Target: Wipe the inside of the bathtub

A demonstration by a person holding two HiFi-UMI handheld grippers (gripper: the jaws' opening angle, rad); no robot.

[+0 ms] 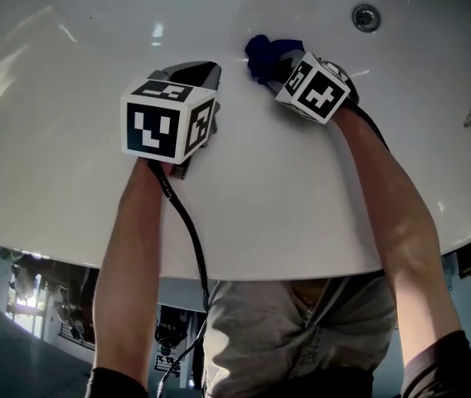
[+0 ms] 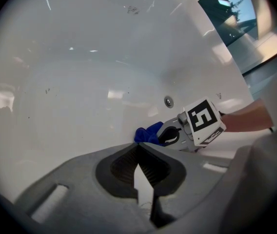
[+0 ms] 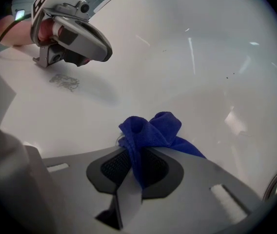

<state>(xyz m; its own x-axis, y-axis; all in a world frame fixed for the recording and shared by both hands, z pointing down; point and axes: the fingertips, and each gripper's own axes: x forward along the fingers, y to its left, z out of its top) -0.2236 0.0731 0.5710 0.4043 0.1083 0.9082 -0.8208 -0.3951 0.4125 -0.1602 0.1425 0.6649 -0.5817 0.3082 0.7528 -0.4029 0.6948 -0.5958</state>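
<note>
Head view: a person leans over the white tub, both arms reaching in. The right gripper presses a blue cloth against the tub's inner wall, near a round metal fitting. The left gripper sits just beside it on the left, over bare tub.

Left gripper view: the fingers are together at the tips with nothing between them. The cloth and right gripper are just ahead, below the fitting. A few dark specks dot the far wall.

Right gripper view: the fingers are clamped on the cloth, which is bunched up and poking out past the tips, touching the white surface. A grey smudge sits on the tub below the left gripper, apart from the cloth.

Progress, my call: wiping looks under way, somewhere mid-job. The surface is glossy, so I can't tell wiped from unwiped. The smudge and specks look left to do, and most of the inside may need passes.
</note>
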